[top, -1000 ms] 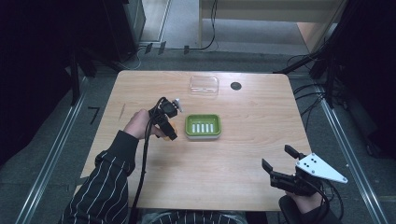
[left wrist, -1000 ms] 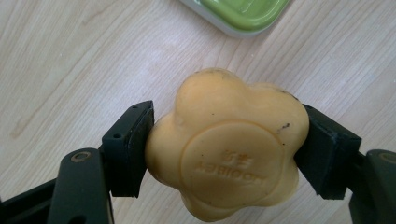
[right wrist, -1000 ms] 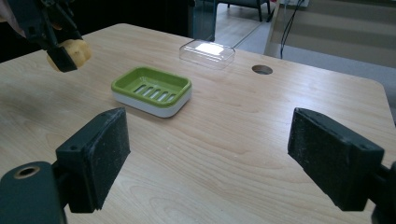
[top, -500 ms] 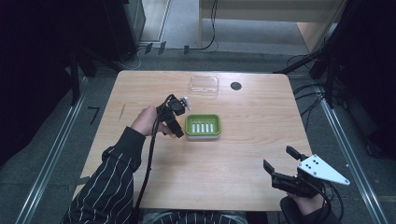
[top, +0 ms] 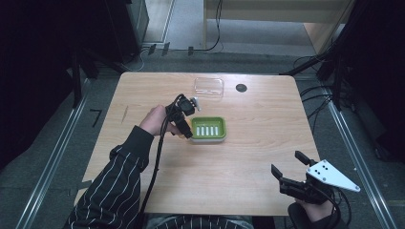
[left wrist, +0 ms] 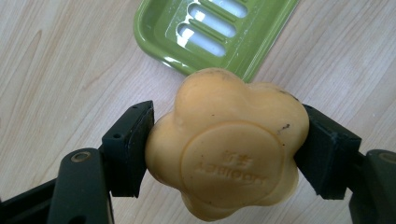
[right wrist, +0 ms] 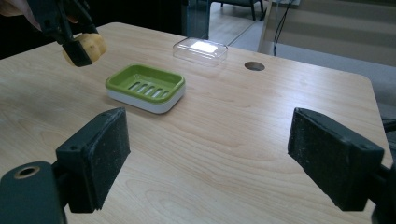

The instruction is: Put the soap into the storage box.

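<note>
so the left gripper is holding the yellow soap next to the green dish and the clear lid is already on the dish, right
Not quite: the clear lid is not on the green dish. The high view shows it lying apart on the table, farther from the person, and the dish's slots are uncovered. The rest holds: the left gripper is clamped on the yellow soap beside the dish, as the left gripper view shows.

A light wooden table (top: 248, 157) carries a green soap dish (top: 208, 130) near its middle. Behind the dish lie a clear lid (top: 208, 87) and a round hole (top: 241, 88).
</note>
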The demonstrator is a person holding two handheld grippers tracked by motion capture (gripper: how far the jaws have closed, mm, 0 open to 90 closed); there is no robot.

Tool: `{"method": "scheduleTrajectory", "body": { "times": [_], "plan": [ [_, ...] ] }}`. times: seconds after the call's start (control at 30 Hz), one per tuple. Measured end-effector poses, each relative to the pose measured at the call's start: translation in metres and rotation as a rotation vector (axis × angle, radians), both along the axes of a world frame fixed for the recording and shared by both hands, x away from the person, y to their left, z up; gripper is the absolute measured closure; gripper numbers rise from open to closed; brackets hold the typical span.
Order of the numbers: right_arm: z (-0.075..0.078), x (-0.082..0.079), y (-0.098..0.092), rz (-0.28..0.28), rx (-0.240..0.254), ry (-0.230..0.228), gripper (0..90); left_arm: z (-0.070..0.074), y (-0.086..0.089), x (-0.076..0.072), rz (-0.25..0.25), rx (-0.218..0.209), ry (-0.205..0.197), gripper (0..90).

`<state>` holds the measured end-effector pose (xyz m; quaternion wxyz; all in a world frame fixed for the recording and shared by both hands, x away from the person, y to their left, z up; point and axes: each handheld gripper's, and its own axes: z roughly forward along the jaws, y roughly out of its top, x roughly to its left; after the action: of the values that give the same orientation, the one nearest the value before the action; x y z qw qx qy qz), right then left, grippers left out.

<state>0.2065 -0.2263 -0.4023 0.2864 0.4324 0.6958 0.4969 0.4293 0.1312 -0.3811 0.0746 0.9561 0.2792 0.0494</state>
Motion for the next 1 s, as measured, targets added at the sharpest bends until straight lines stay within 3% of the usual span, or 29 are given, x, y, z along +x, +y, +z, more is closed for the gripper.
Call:
{"method": "scheduleTrajectory", "body": {
  "times": [1.0],
  "plan": [
    [-0.001, -0.015, -0.008, -0.043, -0.002, 0.001, 13.5, -0.004, -0.024, 0.014, -0.057, 0.013, 0.011, 27.6]
  ]
}}
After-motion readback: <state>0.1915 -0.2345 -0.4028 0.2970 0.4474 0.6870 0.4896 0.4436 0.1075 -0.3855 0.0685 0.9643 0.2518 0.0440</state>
